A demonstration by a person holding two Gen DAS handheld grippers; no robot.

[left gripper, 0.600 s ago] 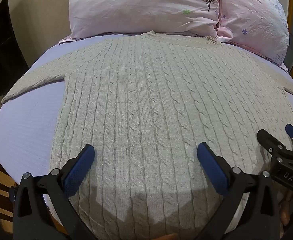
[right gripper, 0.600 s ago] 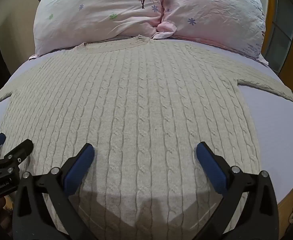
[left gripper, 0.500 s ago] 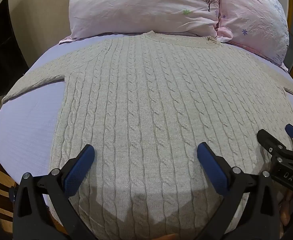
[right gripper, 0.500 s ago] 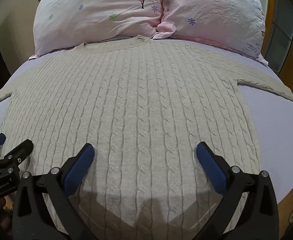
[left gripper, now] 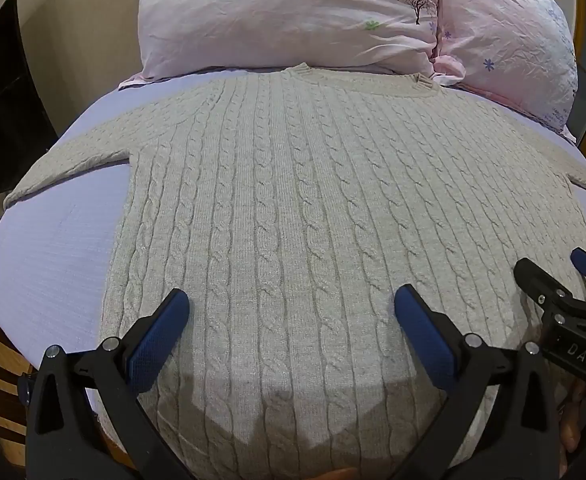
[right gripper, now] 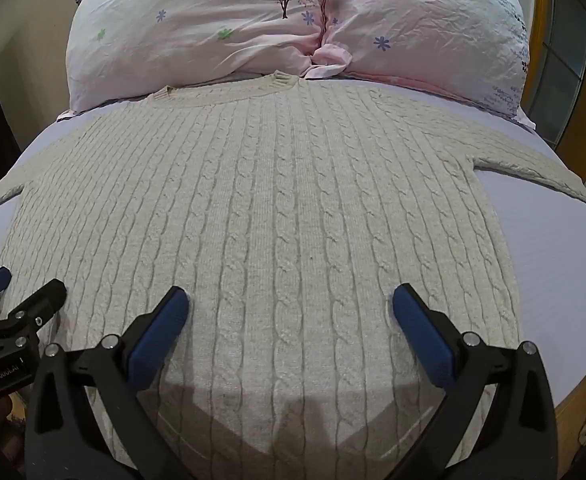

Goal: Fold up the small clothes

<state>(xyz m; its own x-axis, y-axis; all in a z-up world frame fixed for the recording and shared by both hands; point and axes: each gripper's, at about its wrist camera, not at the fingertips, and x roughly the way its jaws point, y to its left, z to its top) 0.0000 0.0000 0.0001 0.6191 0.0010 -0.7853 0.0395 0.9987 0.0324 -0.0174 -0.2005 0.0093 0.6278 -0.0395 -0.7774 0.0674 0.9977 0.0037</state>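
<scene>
Lavender sheet (left gripper: 53, 248) under cable-knit sweater (left gripper: 313, 200); pink pillows (right gripper: 253, 20) behind.

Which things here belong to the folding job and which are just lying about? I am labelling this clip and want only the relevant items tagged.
Part of the job:
- cable-knit sweater, spread flat on the bed
- left gripper, open, above the hem
- right gripper, open, above the hem

Just there:
- two pink pillows beyond the collar
- lilac bed sheet

Left tongs (left gripper: 292, 312) and right tongs (right gripper: 291, 312) side by side, both spread wide, blue pads (left gripper: 159, 334) apart, gripping nothing.
</scene>
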